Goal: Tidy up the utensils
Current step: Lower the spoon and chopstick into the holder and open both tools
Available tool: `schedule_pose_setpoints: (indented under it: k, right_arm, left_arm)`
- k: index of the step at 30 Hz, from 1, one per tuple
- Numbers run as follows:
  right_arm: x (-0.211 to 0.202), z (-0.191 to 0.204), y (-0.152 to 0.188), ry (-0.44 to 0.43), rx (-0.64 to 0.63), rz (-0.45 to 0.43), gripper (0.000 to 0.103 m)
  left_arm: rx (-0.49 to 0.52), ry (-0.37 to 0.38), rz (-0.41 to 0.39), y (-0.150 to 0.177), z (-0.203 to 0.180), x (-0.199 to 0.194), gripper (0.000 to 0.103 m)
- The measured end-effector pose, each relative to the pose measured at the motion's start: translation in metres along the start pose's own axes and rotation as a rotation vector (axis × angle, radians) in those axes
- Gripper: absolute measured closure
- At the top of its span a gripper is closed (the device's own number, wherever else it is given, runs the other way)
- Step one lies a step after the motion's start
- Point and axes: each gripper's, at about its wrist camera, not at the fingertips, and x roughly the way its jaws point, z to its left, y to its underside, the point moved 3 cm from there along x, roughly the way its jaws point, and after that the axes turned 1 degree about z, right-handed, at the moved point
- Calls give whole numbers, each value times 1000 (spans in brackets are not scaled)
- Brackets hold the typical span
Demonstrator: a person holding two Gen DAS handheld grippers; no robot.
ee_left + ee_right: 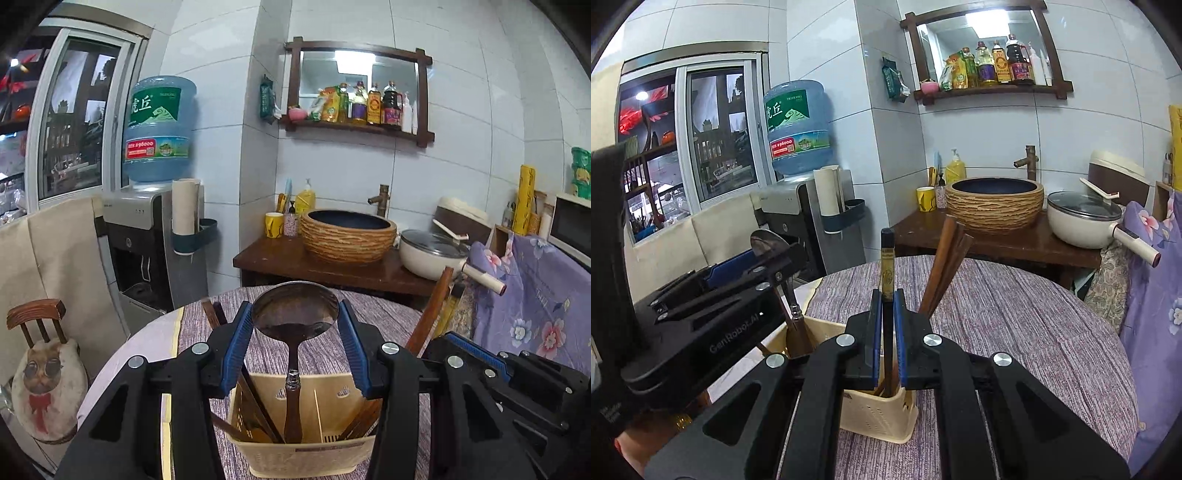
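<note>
A cream plastic utensil holder (306,454) stands on the purple tablecloth; it also shows in the right wrist view (882,413). A metal spoon (295,314) with a brown wooden handle stands upright in it, bowl up. My left gripper (295,332) is open, its blue pads apart on either side of the spoon's bowl. My right gripper (887,332) is shut on a dark chopstick (887,266) with a gold band, upright over the holder. Brown wooden chopsticks (945,266) lean in the holder's right compartment.
The round table (1015,317) carries a purple cloth. Behind it a dark wooden counter (280,262) holds a woven basin (349,236) and a white pot (432,254). A water dispenser (147,236) stands left, a small chair (40,339) at the near left.
</note>
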Motion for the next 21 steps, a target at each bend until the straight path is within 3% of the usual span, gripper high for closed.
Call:
schedule_pose_setpoints:
  k: [19, 20, 21]
  right_arm:
    - [-17, -16, 38, -14, 25, 12, 97]
    - [-20, -18, 41, -11, 27, 13, 92]
    - [-21, -18, 44, -7, 29, 13, 79]
  left_arm:
    - [2, 20, 130, 55, 2, 17, 56]
    - [-3, 20, 132, 56, 2, 16, 56]
    - [-11, 23, 136, 57, 3, 16, 56]
